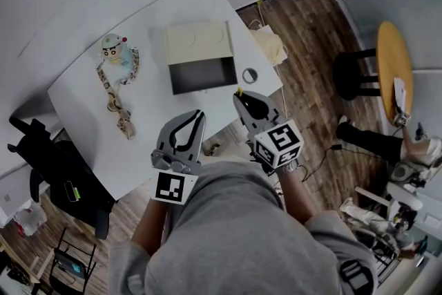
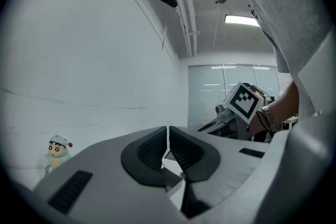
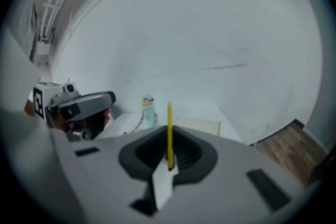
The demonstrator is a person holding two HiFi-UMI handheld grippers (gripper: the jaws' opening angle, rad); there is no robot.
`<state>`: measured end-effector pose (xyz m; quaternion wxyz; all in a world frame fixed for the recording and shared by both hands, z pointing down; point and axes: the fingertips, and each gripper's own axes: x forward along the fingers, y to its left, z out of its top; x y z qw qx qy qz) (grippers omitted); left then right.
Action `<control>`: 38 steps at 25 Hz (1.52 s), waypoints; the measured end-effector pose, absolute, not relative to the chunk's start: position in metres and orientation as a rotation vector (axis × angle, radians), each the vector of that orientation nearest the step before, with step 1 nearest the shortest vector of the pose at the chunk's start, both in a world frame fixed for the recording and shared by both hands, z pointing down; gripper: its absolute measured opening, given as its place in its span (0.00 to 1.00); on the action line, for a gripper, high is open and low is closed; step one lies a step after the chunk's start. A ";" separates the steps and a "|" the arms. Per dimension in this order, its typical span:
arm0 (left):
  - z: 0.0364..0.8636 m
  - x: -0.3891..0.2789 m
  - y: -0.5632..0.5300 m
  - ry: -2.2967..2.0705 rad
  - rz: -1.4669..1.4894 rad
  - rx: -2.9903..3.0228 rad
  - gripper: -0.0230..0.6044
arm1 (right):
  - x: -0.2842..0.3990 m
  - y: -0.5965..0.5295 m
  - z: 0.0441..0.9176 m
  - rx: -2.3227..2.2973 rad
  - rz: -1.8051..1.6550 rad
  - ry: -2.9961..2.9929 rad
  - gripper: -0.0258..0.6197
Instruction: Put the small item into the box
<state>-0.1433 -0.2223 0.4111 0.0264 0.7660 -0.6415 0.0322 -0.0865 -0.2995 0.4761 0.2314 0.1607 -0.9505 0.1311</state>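
Observation:
An open box (image 1: pixel 202 74) with a dark inside lies on the white table (image 1: pixel 90 141), its pale lid (image 1: pixel 199 43) folded back behind it. My right gripper (image 1: pixel 240 97) hovers by the table's near edge, just in front of the box, shut on a thin yellow stick (image 3: pixel 169 128) that stands upright between its jaws (image 3: pixel 169 157). The stick's tip (image 1: pixel 239 89) shows in the head view. My left gripper (image 1: pixel 199 115) hangs beside it over the table edge, shut with nothing in it (image 2: pixel 168 136).
A small doll (image 1: pixel 116 52) in a pale cap stands at the table's far left, with a patterned cord (image 1: pixel 117 106) trailing from it. A tape roll (image 1: pixel 250 75) lies right of the box. A black chair (image 1: pixel 55 169) and a round wooden table (image 1: pixel 394 69) flank the area.

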 end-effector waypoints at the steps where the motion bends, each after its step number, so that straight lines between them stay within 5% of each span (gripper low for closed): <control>1: 0.412 -0.148 -0.224 -1.983 0.090 2.361 0.11 | -0.093 -0.303 0.481 0.433 0.350 -2.599 0.11; 38: 0.455 -0.244 -0.192 -2.193 0.013 2.021 0.11 | -0.183 -0.318 0.705 -0.027 0.058 -1.956 0.11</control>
